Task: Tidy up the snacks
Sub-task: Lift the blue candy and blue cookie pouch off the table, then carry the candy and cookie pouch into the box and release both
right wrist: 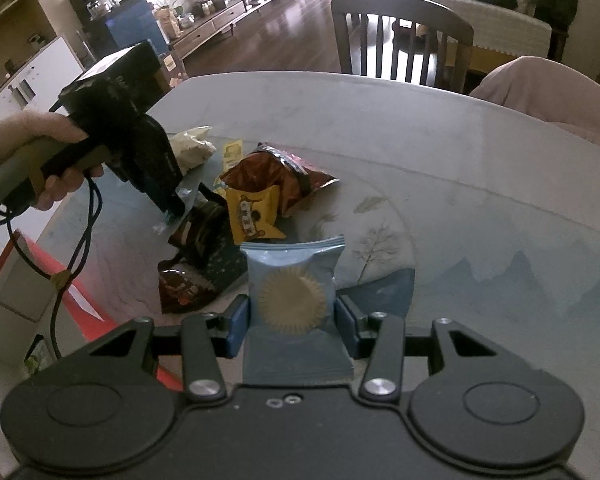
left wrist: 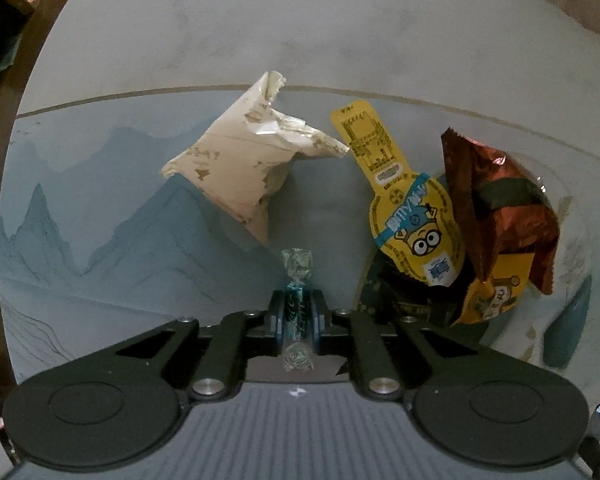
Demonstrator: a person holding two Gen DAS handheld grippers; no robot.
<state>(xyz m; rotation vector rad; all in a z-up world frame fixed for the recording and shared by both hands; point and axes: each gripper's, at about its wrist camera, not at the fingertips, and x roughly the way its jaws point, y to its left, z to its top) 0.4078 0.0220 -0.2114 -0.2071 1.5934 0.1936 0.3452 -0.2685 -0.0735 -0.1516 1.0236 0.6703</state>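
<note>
My left gripper [left wrist: 298,312] is shut on a small clear-and-blue wrapped candy [left wrist: 298,268] and holds it just above the table mat. Ahead of it lie a cream snack bag [left wrist: 236,168], a yellow cartoon packet [left wrist: 412,216] and a red-brown foil bag [left wrist: 496,208]. My right gripper [right wrist: 292,316] is shut on a light blue packet [right wrist: 294,276] with a gold sunburst. In the right wrist view the left gripper [right wrist: 168,210] points down at the snack pile, with the red-brown bag [right wrist: 276,172] and a yellow bear packet [right wrist: 252,216].
The round table [right wrist: 420,120] has a blue mountain-print mat [left wrist: 100,220]. Dark snack packets [right wrist: 204,264] lie at the pile's near side. A wooden chair [right wrist: 400,36] stands behind the table. A red-and-white box [right wrist: 40,280] sits below the table's left edge.
</note>
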